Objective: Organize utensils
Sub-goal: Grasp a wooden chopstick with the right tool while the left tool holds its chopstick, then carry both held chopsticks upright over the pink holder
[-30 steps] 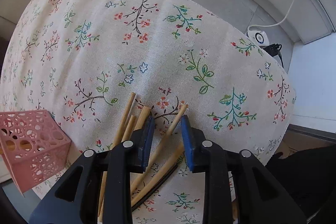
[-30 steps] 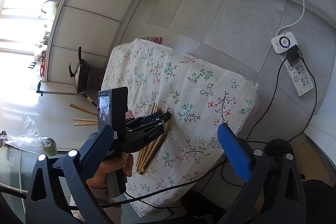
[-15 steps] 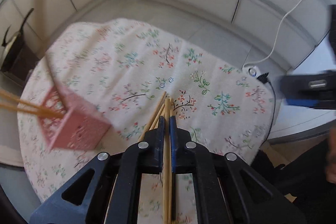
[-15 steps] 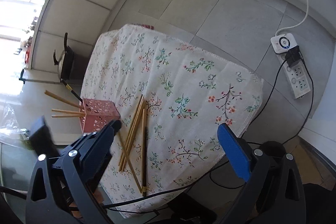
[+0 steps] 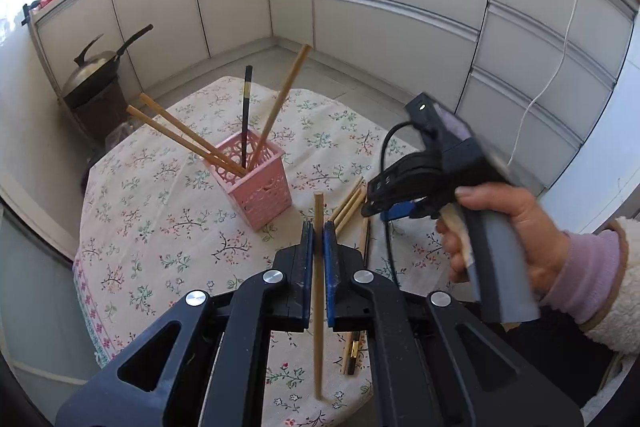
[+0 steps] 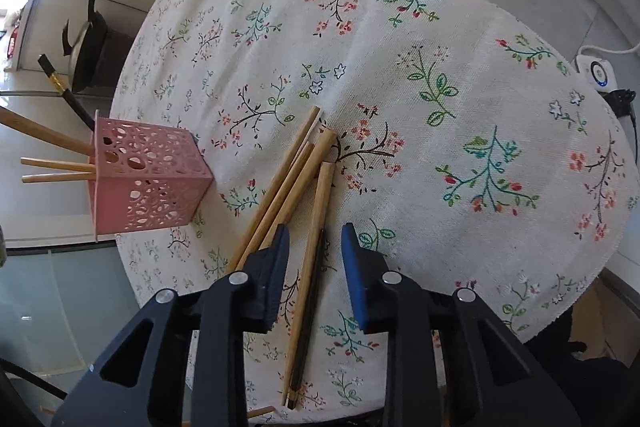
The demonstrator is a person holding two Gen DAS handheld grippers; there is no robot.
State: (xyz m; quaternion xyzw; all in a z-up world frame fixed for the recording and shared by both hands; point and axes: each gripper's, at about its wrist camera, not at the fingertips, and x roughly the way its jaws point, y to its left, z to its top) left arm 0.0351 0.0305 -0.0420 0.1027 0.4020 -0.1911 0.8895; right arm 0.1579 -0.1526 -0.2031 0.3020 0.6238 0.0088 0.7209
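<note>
A: Pink plastic, pierced with round holes: the utensil holder (image 5: 256,183) stands on the flowered cloth (image 5: 160,227) that covers the counter. Four chopsticks lean out of it, three wooden and one black.

B: And the left claw (image 5: 318,239)?

A: Its blue pads are pressed together on a single wooden chopstick (image 5: 318,291), held clear of the cloth. The stick runs between the jaws, one end poking out ahead, the other trailing back under the claw.

B: Where is the right claw (image 6: 314,239)?

A: Low over the loose chopsticks (image 6: 296,171) that lie bunched on the cloth, just beside the holder. Its jaws have just been closing. They stand partly apart, with one pale wooden chopstick (image 6: 316,227) and a black chopstick (image 6: 310,291) lying between them. The pads do not press on either stick.

B: Can you see the right claw from the other side?

A: Yes, in the left wrist view a hand (image 5: 508,227) in a pink cuff and fleecy sleeve grips its handle above the pile.
</note>
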